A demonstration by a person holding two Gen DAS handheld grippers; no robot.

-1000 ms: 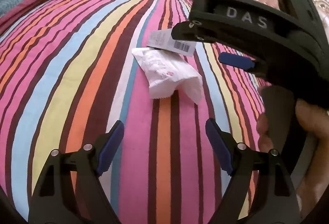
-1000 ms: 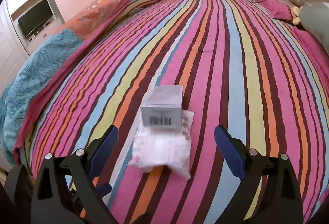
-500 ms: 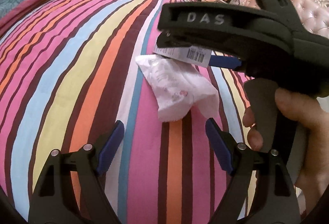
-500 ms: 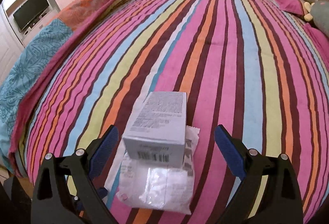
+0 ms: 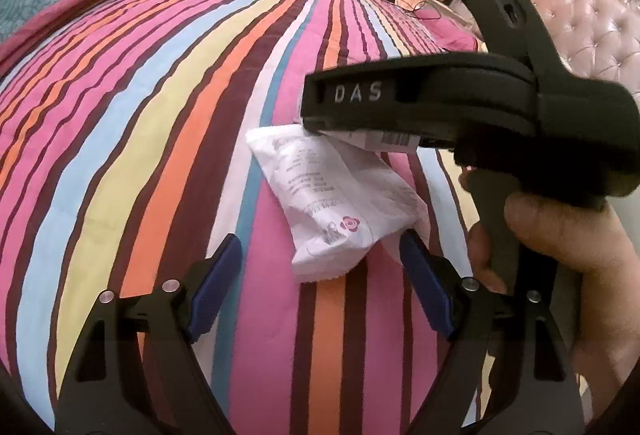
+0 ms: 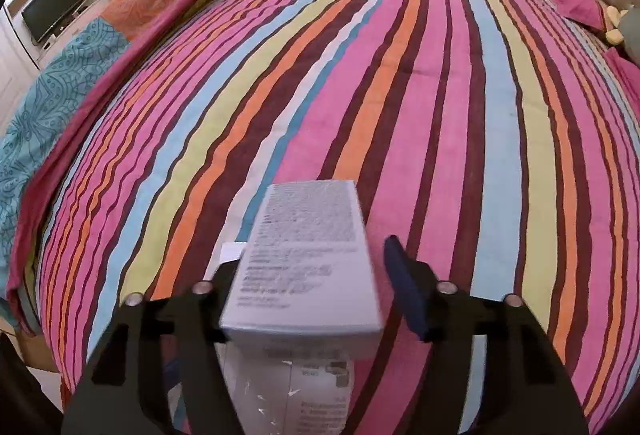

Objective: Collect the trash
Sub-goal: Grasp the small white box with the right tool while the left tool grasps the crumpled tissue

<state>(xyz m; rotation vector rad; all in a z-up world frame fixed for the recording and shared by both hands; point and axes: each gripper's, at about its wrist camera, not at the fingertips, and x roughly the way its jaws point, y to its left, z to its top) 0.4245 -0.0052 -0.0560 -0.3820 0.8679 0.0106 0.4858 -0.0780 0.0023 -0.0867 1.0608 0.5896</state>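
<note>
a: where was the trash?
b: a small box point(image 6: 304, 259) lay on a white wrapper point(image 5: 328, 195) on the striped bed point(image 6: 400, 75).
a: and the tongs?
b: right tongs point(image 6: 316, 287) apart, straddling the box; they should've closed squarely on its sides. left tongs point(image 5: 320, 275) apart, idle.

A bed point(image 6: 420, 83) fills both views, covered by a quilt striped in pink, maroon, orange, pale yellow, light blue and white. A crumpled white plastic wrapper with printed text point(image 5: 332, 203) lies on it at centre of the left wrist view. A small grey printed cardboard box point(image 6: 304, 263) sits at lower centre of the right wrist view.
</note>
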